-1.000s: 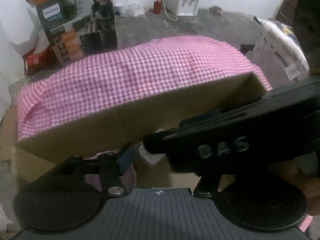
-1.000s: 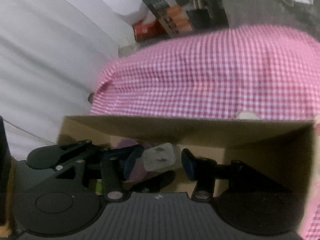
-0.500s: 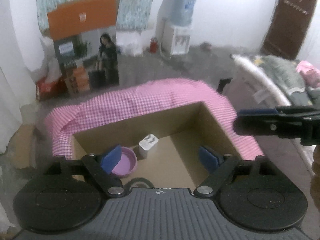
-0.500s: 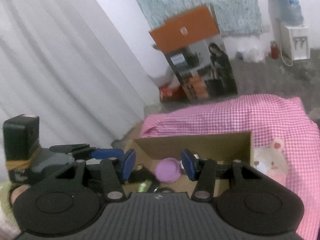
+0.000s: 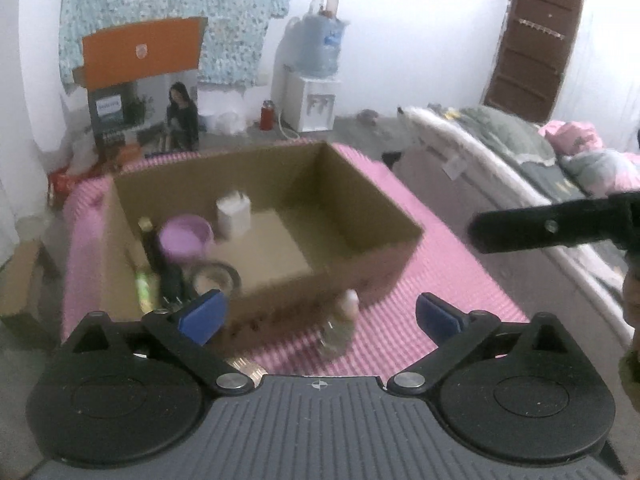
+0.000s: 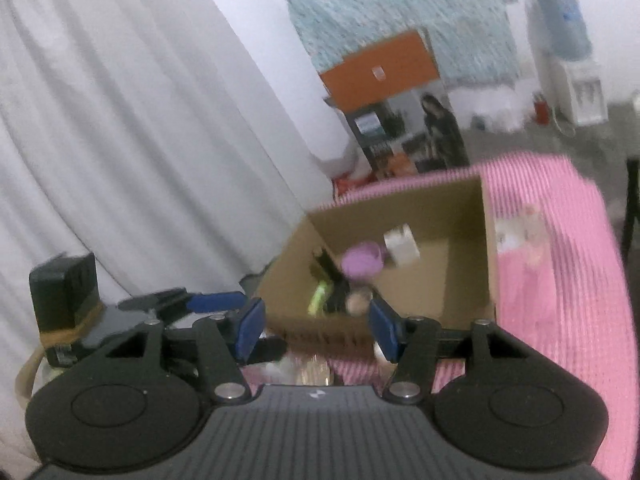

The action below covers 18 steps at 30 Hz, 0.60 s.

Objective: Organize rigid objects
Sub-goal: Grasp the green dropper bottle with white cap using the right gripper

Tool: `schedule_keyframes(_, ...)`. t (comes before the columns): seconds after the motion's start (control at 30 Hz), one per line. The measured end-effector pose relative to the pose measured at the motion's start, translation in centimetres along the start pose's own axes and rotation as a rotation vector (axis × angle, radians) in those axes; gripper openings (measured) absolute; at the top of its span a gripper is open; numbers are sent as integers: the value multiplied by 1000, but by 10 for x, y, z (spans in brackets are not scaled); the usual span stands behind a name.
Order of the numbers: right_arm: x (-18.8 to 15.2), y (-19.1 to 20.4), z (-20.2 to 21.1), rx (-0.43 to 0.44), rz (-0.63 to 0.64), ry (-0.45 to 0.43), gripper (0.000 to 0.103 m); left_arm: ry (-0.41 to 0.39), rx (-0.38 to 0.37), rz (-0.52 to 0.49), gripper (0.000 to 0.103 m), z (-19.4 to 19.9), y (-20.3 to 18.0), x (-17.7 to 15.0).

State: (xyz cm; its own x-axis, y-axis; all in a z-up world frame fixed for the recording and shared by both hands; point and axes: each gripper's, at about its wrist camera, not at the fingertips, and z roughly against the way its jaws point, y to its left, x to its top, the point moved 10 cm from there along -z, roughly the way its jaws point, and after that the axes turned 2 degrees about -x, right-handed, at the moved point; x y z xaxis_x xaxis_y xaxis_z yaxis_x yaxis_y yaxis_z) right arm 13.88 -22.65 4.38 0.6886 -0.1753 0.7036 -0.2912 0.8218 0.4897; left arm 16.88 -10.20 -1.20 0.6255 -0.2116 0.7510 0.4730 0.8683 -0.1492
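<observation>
A pink checked cloth (image 5: 460, 280) covers the surface; an open brown cardboard box (image 5: 360, 216) and a small clear bottle (image 5: 340, 328) sit on it.

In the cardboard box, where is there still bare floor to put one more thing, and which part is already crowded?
The cardboard box is bare across its middle and right, from the white container to the right wall. The left side is crowded: purple bowl, dark bottle, green item and tape roll. A small bottle lies on the pink checked cloth in front.

Far across the floor stand a water dispenser (image 5: 310, 98), a printed appliance carton (image 5: 144, 118) (orange flap raised) and, rightward, a brown door (image 5: 532, 46) beyond rumpled bedding (image 5: 516, 140).
</observation>
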Motion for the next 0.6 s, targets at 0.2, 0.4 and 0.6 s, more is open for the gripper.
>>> schedule_keyframes(0.2, -40, -27, -32, -52, -64, 66, 60, -27, 38, -137, 100, -30, -27, -24)
schedule_keyframes(0.4, -52, -35, -64, -112, 1, 100, 53, 0, 71, -216, 89, -66, -34, -33)
schedule_keyframes(0.6, -51, -37, -87, -120, 51, 129, 44, 23, 65, -160, 65, -84, -22, -40)
